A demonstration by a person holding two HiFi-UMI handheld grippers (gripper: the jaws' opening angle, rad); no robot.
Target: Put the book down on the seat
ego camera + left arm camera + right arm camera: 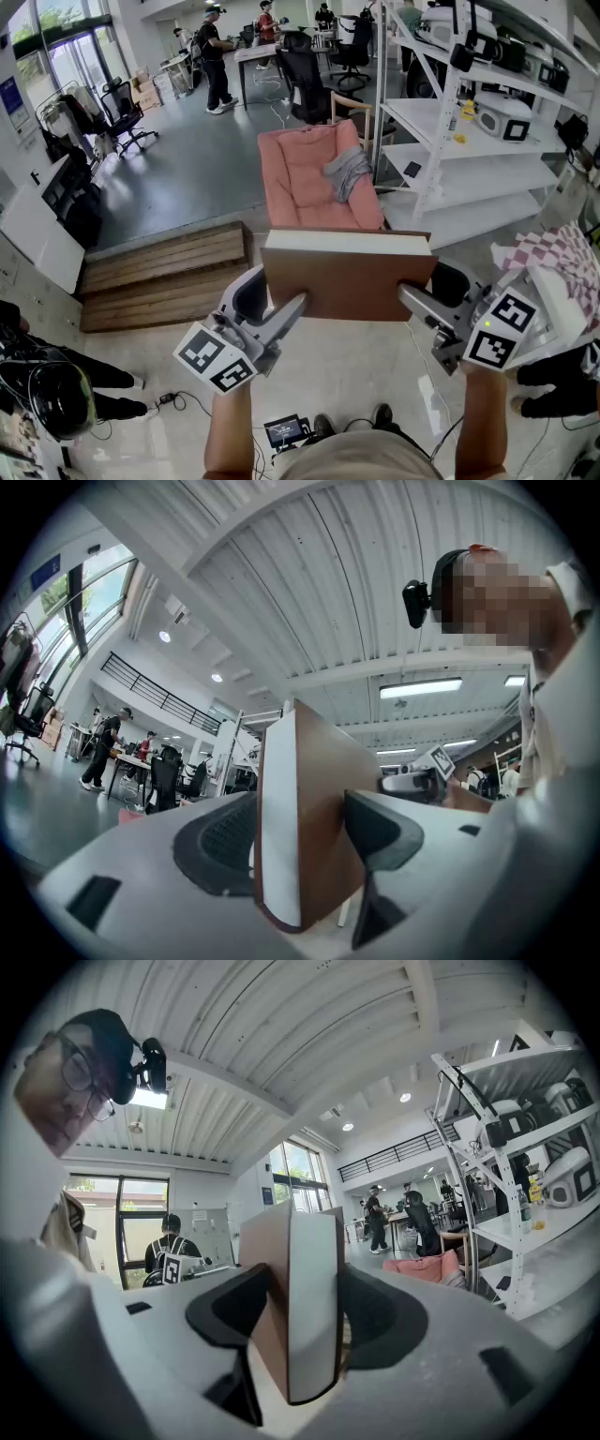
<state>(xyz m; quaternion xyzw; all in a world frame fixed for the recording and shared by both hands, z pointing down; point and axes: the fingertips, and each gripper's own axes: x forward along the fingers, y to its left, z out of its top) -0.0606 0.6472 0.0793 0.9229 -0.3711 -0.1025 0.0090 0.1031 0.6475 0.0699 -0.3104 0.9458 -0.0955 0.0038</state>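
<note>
Both claws were on the book (349,277), one at each short end. The left claw (294,306) was clamped across the left end and the right claw (409,296) across the right end. Seen along each claw, the jaws stood wide apart only because the book is thick, with its pale page block and brown cover filling the gap between the pads. Nothing else was between them.

The book hung flat in the air in front of the person, brown cover up, pale pages facing away, and it rested on nothing. A grip at both ends made sense to me: a heavy, wide book would sag or twist from one claw alone, and held level it could go down flat.

The seat (300,183), a pink armchair, stood ahead across the floor (169,178), well apart from the book. A grey cloth (349,171) was bunched along the seat's right edge, so the bare left and front part looked the better landing spot. A wooden step (164,272) lay to the left and white shelves (441,122) to the right. By my reckoning, the carry to the seat was not yet done.
</note>
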